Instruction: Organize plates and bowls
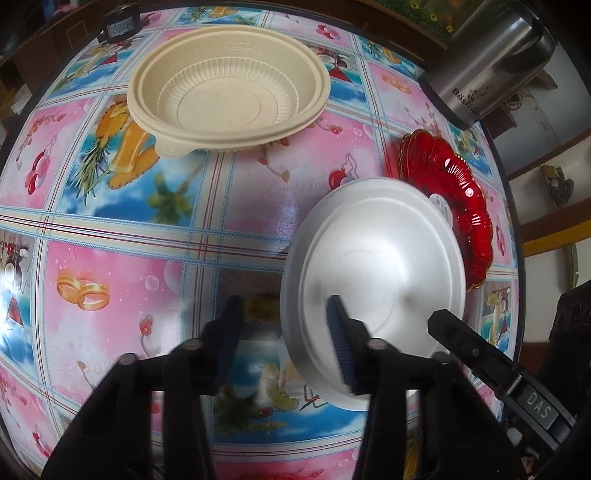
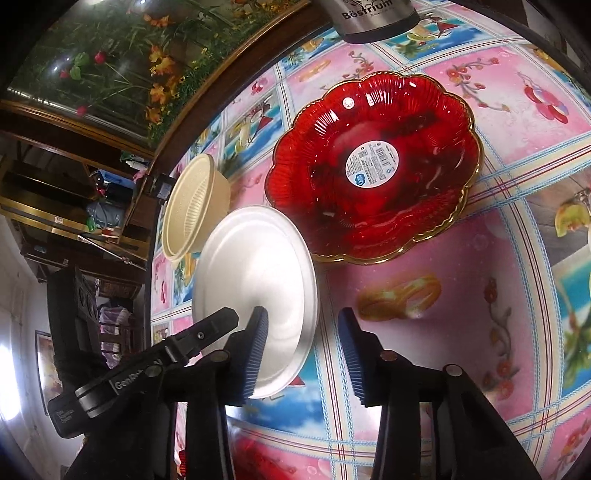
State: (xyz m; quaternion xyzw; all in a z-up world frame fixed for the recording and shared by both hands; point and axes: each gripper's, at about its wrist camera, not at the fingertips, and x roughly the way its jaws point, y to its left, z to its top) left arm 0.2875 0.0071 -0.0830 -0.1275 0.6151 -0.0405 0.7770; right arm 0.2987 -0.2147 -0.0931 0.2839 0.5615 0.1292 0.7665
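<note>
A silver-white plate (image 1: pixel 373 258) (image 2: pixel 255 258) lies on the patterned tablecloth, its far edge overlapping a red scalloped glass dish (image 1: pixel 447 192) (image 2: pixel 373 166). My left gripper (image 1: pixel 282 299) straddles the plate's left rim, one pad over the plate and the other over the cloth, with a wide gap. My right gripper (image 2: pixel 303 310) straddles the opposite rim the same way. Neither pair of pads presses on the rim. A beige ribbed bowl (image 1: pixel 229 92) (image 2: pixel 192 210) stands apart at the far side.
A steel flask (image 1: pixel 491 62) (image 2: pixel 369 14) stands near the table's edge beyond the red dish. A small dark object (image 1: pixel 118 22) sits at the far left corner. The tablecloth (image 1: pixel 110 240) is bare left of the plate; furniture surrounds the table.
</note>
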